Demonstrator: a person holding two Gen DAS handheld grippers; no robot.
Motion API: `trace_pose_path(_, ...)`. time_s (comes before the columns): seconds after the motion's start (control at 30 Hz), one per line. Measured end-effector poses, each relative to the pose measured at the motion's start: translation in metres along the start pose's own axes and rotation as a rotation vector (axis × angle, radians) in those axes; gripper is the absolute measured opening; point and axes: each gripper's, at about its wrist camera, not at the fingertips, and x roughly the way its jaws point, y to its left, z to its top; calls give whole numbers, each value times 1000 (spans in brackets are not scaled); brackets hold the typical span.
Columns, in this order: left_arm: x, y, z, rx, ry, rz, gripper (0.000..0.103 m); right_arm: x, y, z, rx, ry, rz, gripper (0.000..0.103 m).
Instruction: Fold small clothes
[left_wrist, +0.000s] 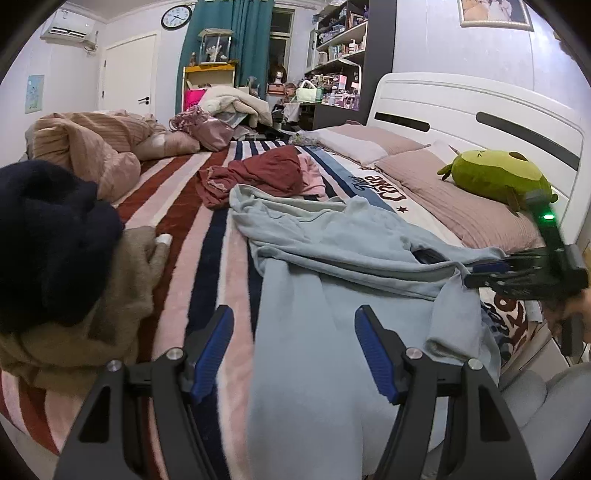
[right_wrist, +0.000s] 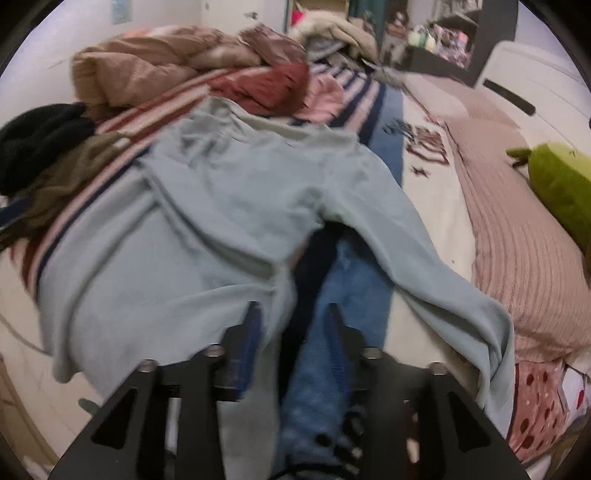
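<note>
A light blue long-sleeved garment (left_wrist: 332, 251) lies spread and rumpled on the striped bed. My left gripper (left_wrist: 293, 325) is open, its blue-padded jaws wide apart over the near part of the cloth, holding nothing. My right gripper (left_wrist: 491, 271) shows at the right edge of the garment, by a sleeve. In the blurred right wrist view the garment (right_wrist: 229, 206) fills the middle, and the right gripper (right_wrist: 293, 325) has its jaws apart with cloth edge beside the left pad (right_wrist: 251, 332). A dark red garment (left_wrist: 266, 171) lies beyond.
A black and olive-brown clothes pile (left_wrist: 62, 266) sits at the left. A brown duvet (left_wrist: 85, 147) is heaped at the far left. A green plush toy (left_wrist: 498, 177) rests on pink pillows by the white headboard (left_wrist: 461, 107). The striped blanket (left_wrist: 192, 229) covers the bed.
</note>
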Motion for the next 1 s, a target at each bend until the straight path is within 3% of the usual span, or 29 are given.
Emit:
trace_pose_path(0.07,7,-2,2,-3,6,-7,69,-9,18,-3,-3,-7,103,59)
trace_pose_path(0.13,15,-5,5,2,10,-5,72,-6,40,-4,-57,14,174,59)
trace_pose_path(0.27,25,-9,8,7,11,-4,78,21,80,-8,-191,79,135,77)
trace_pose_path(0.37,30,-12,9,13,16,-29,79,43,91,-14,-262,113,59,77)
trace_pose_path(0.43,31,-13,9,17,17,-35,79,45,88,-15,-263,92,35,69)
trace_pose_path(0.5,31,-13,9,20,17,-39,80,38,82,-14,-264,60,7,20)
trace_pose_path(0.53,32,-13,10,27,15,-40,80,32,77,-12,-256,48,8,11)
trace_pose_path(0.63,35,-13,11,33,16,-37,80,14,62,-6,-191,-3,26,9)
trace_pose_path(0.73,36,-13,12,23,17,-44,80,-2,36,-1,-106,1,97,7)
trace_pose_path(0.8,37,-13,11,23,17,-46,80,-11,16,-2,-46,-15,86,4)
trace_pose_path(1.0,37,-17,11,32,14,-45,80,-26,-39,-25,112,-9,120,7)
